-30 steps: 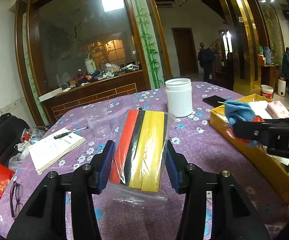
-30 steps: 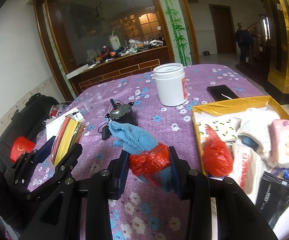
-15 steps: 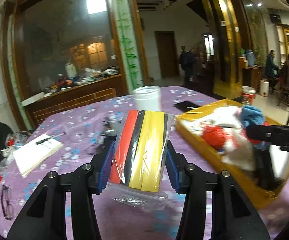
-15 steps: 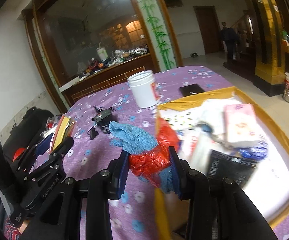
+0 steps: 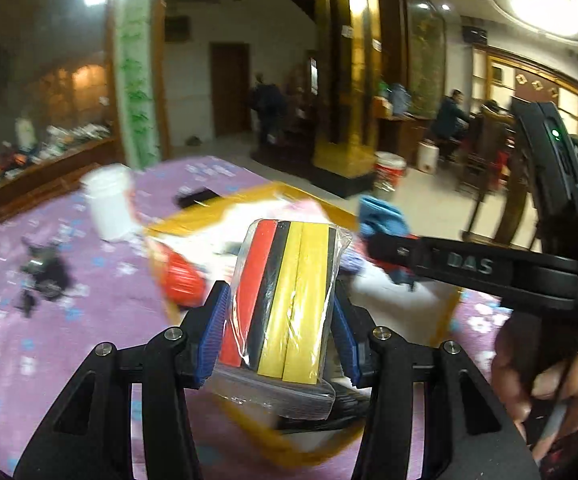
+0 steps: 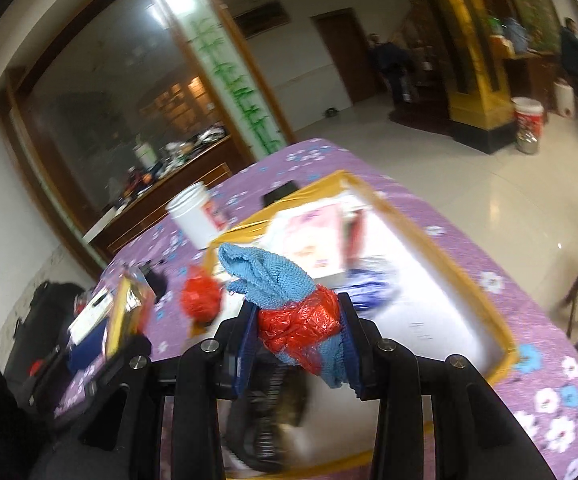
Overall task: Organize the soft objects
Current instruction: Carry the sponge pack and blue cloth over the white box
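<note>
Left gripper (image 5: 277, 336): blue pads closed partway on a clear plastic bag of red, black and yellow flat strips (image 5: 289, 296), held upright above the near end of the shallow yellow-rimmed tray (image 5: 205, 220).

Right gripper (image 6: 299, 340): jaws closed partway on a bundle of light blue knitted cloth wrapped in crinkled red plastic (image 6: 289, 304). The blue end sticks up past the fingertips. The bundle hangs over the same tray (image 6: 469, 276), whose white floor shows beneath it. In the left wrist view this gripper (image 5: 385, 248) reaches in from the right with the bundle (image 5: 383, 216), a hand (image 5: 545, 372) on its handle.

Tray contents, blurred: a pink-and-white soft pack (image 6: 313, 236), a round red plastic ball (image 5: 181, 280), a dark packet under the right gripper.

On the purple flowered tablecloth (image 5: 89, 308) left of the tray: a white cylindrical jar (image 5: 109, 204).
</note>
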The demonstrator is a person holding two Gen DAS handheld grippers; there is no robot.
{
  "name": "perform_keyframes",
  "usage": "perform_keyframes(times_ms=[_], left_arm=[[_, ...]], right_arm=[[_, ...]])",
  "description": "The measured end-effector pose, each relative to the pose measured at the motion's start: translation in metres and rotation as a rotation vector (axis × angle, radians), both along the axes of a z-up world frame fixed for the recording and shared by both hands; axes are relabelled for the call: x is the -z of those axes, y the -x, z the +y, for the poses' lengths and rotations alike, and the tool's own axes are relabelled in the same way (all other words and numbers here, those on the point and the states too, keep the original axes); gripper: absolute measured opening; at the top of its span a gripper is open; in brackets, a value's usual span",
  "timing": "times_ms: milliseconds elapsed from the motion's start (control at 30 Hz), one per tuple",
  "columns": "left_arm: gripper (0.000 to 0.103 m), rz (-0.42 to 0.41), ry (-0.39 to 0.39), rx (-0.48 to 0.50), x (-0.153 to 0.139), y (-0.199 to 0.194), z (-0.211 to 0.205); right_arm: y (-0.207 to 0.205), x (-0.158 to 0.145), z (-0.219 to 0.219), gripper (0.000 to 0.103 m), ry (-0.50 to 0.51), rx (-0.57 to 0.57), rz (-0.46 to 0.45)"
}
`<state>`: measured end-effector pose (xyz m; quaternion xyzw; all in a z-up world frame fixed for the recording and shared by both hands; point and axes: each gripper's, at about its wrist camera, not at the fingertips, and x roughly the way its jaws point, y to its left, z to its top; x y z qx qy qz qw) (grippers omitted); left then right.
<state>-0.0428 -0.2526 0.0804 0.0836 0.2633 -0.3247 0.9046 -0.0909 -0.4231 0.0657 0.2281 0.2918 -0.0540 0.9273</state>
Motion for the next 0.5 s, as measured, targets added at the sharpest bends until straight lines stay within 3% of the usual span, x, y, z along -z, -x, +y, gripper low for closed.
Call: perform_keyframes(times_ms=[200, 300, 500], left_arm=[[0.047, 0.072, -0.020, 0.021, 0.019, -0.010, -0.014], [0.047, 0.101, -0.013, 0.007, 0.025, -0.016, -0.011], [0.047, 0.102, -0.001, 0.005, 0.025, -0.013, -0.010]], right_arm=[[-0.001, 0.019, -0.024, 0.039, -0.028, 0.052, 0.034], [-0.003, 0.022, -0.015, 0.039, 0.047, 0.061, 0.018], [-0.014, 0.027, -0.010, 0.040, 0.014, 0.043, 0.040]])
